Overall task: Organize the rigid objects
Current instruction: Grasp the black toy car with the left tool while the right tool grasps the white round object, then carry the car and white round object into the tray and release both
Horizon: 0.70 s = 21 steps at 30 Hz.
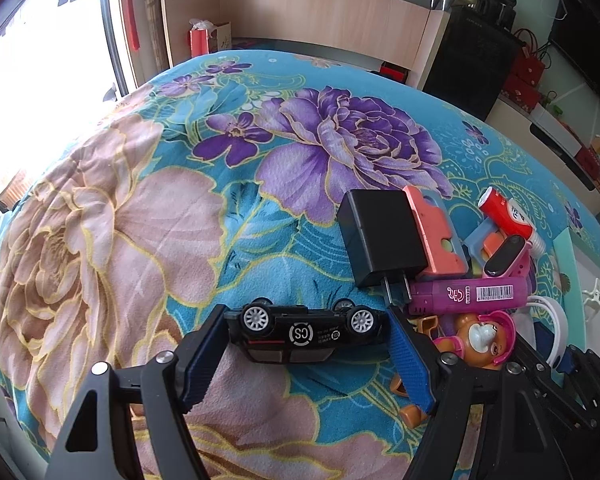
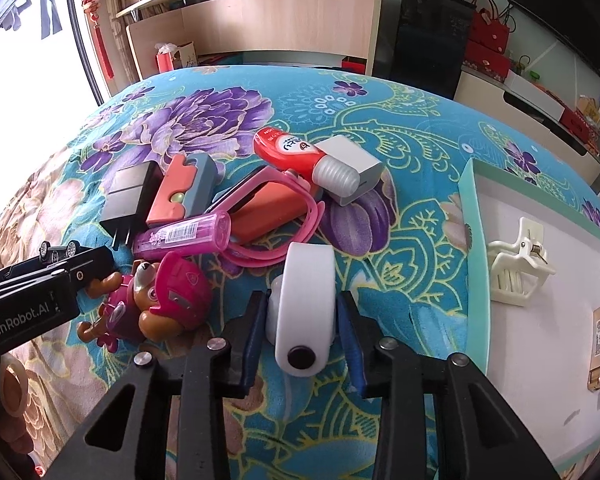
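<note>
My left gripper is shut on a black toy car, held upside down with its wheels up, just above the flowered bedspread; it also shows at the left of the right wrist view. My right gripper is shut on a white curved plastic device with a dark round button. A pile lies beside them: a black charger, a pink tube, a bear figure in a pink helmet, a red bottle, a pink watch strap.
A teal-rimmed white tray lies at the right, holding a cream hair claw and a small gold item. The bedspread stretches left and far. A wooden headboard and shelves stand behind.
</note>
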{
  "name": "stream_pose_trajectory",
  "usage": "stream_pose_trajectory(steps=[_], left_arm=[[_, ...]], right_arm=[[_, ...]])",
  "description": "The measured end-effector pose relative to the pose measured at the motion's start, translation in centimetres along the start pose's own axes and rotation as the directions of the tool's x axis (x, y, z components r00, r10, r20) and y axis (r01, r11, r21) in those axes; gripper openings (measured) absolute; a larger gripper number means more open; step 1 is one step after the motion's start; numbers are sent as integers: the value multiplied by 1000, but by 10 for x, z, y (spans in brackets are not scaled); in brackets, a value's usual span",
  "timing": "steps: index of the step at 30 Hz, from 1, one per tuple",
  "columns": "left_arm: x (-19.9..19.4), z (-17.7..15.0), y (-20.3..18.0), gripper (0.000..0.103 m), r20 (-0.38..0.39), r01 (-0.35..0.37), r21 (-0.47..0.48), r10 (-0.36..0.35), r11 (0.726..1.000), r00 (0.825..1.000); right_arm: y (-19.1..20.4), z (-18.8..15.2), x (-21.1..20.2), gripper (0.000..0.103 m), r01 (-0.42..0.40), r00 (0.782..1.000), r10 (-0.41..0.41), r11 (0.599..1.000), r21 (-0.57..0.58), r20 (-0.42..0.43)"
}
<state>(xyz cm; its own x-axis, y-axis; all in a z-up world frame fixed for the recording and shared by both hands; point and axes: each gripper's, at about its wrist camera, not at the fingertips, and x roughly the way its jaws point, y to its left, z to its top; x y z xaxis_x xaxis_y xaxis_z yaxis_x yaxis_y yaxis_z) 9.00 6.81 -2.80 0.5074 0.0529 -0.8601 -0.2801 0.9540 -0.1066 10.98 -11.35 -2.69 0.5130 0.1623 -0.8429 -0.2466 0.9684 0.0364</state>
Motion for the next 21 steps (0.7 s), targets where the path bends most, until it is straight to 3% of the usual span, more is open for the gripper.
stream_pose_trajectory(steps=[11,21], left_arm=[[-7,2,-1,79,29,-22,9,22,1000,999],[-39,10,-4,79,145,-8,16,6,1000,989]], right_arm=[[-4,-1,-5,37,-7,1000,7,1000,11,8],[-14,3,-29,37,-30,995,26,998,48,96]])
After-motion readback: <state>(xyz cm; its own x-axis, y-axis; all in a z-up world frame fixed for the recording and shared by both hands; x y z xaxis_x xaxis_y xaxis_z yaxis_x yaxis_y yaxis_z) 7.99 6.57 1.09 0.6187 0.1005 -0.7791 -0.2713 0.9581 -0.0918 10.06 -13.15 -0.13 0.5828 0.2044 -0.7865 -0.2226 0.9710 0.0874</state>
